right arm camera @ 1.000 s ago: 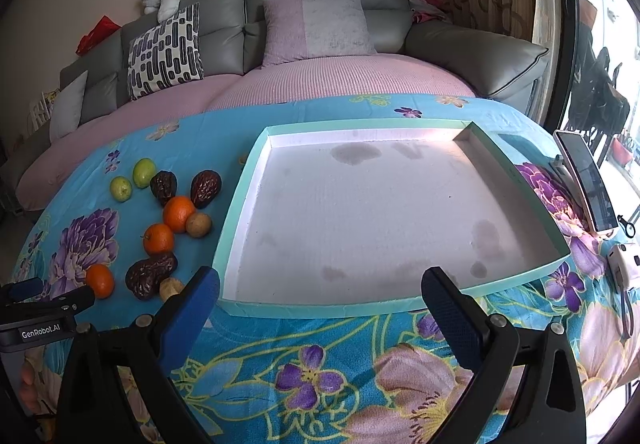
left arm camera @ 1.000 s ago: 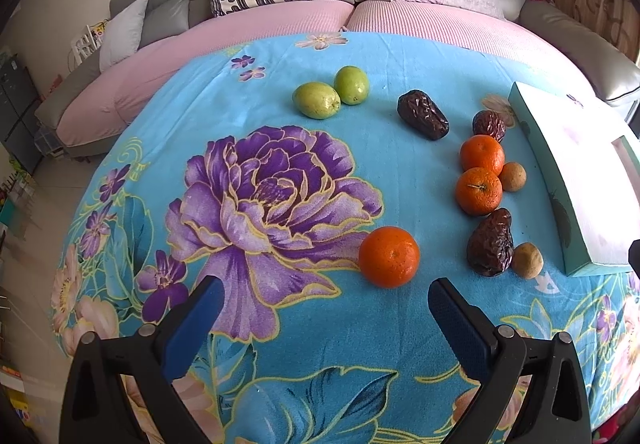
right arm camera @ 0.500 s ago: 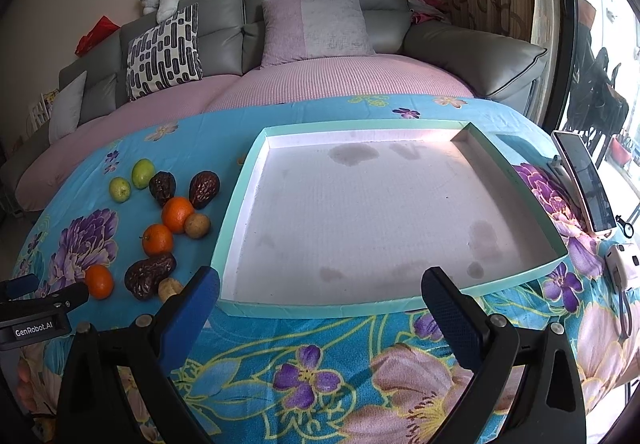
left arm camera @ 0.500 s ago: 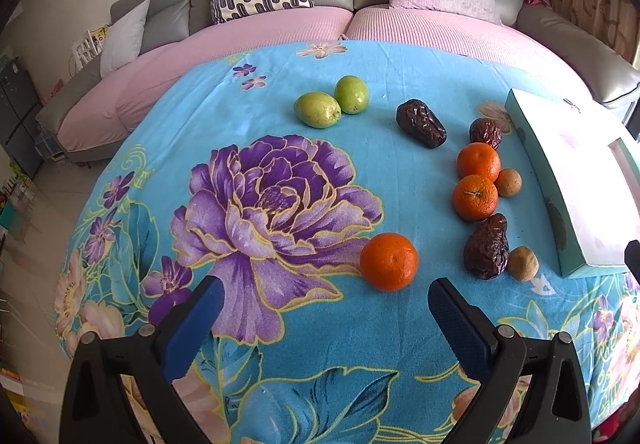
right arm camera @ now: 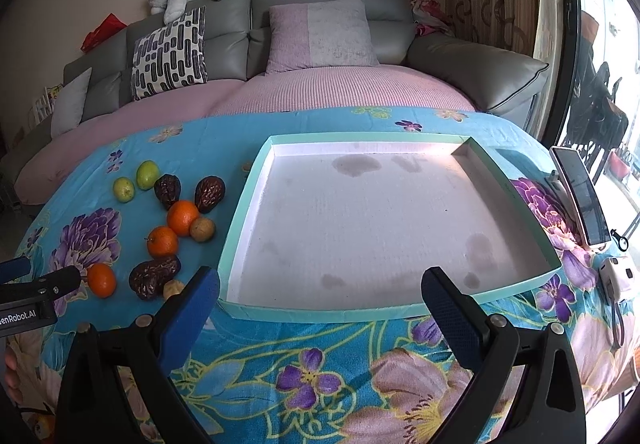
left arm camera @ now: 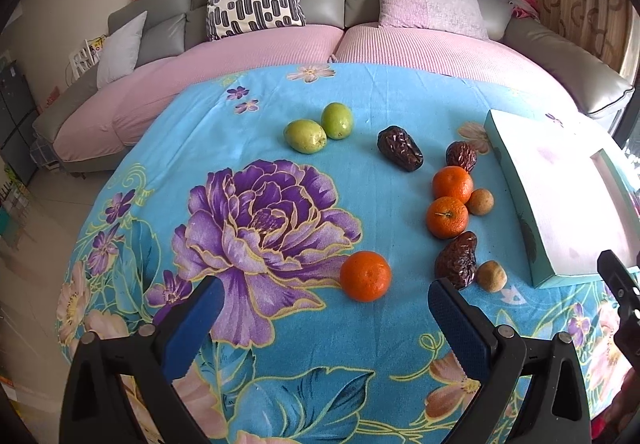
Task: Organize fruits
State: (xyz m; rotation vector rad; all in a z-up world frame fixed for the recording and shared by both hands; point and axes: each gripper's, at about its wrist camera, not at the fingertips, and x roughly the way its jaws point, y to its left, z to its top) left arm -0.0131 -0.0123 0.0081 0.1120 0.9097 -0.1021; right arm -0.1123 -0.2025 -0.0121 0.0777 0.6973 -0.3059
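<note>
We are holding the left tool (left arm camera: 322, 310) released, the round orange tangerine (left arm camera: 365, 275) lying just ahead, slightly right of centre. The right tool (right arm camera: 320, 302) is also gaping, facing the shallow mint-rimmed white tray (right arm camera: 240, 222).

Blue floral cloth (left arm camera: 360, 112) with a purple bloom; 3 orange tangerines (left arm camera: 365, 276), 2 green fruits (left arm camera: 305, 136), a mint-rimmed white tray (right arm camera: 240, 228).

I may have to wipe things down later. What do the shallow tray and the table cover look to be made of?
Tray: probably foam or cardboard, matte white inside, with grey blotchy stains. Table cover: soft, fuzzy printed fabric, likely fleece, judging by its napped surface.
</note>
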